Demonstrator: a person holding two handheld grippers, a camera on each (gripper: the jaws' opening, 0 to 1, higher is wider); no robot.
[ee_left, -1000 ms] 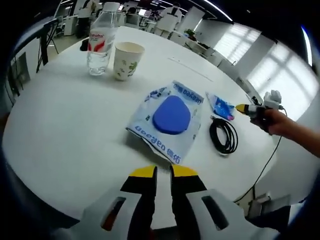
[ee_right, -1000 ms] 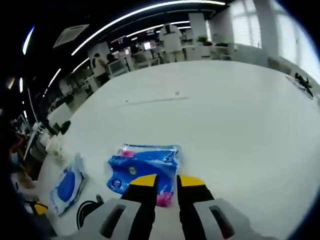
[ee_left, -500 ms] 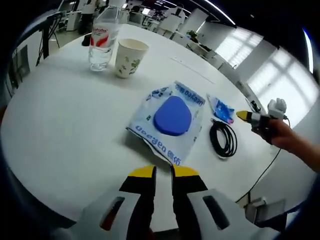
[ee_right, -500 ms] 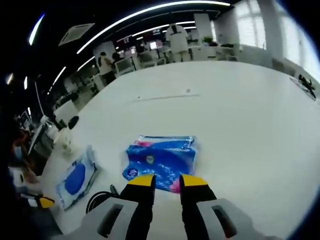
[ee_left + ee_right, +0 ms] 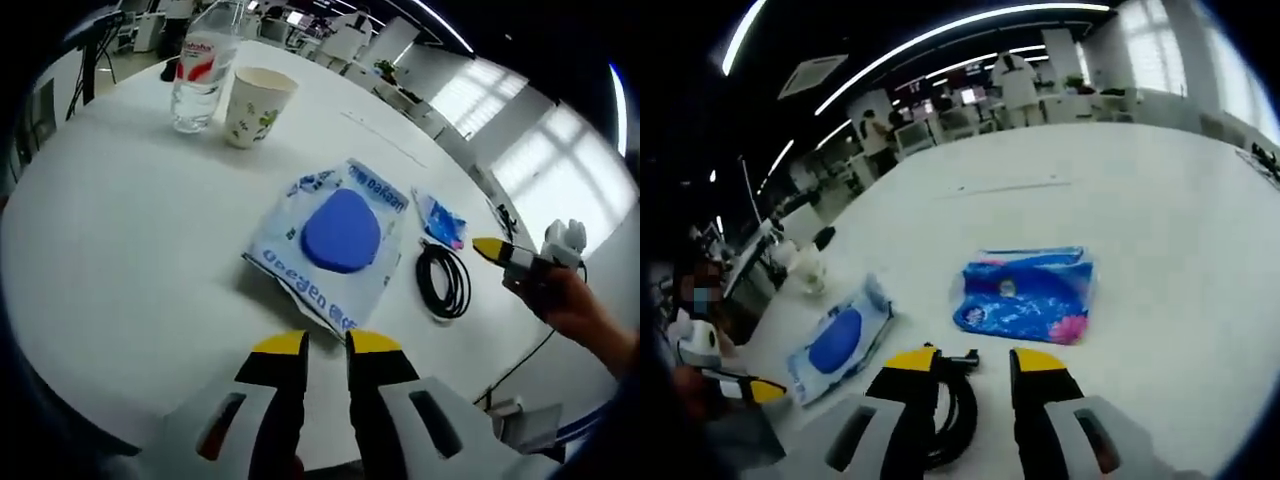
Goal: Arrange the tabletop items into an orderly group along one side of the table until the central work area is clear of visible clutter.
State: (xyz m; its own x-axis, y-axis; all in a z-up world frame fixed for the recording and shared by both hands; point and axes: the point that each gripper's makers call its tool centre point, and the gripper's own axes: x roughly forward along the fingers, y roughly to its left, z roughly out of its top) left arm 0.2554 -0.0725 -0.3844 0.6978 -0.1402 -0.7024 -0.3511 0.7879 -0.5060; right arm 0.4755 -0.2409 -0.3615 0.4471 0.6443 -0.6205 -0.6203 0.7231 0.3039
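Observation:
A white wet-wipe pack with a blue lid lies mid-table. To its right are a blue tissue packet and a coiled black cable. A water bottle and a paper cup stand together at the far side. My left gripper hovers near the table's front edge short of the wipe pack, jaws close together with nothing between them. My right gripper is open, its fingers on either side of the cable's coil.
The round white table drops off just under my left gripper. A person's hand holds the right gripper beyond the table's right edge. The left gripper's yellow tip shows at the left. Office desks and people stand far behind.
The right gripper has drawn back from the tissue packet to over the cable, and its jaws have spread wider. The left gripper has barely moved.

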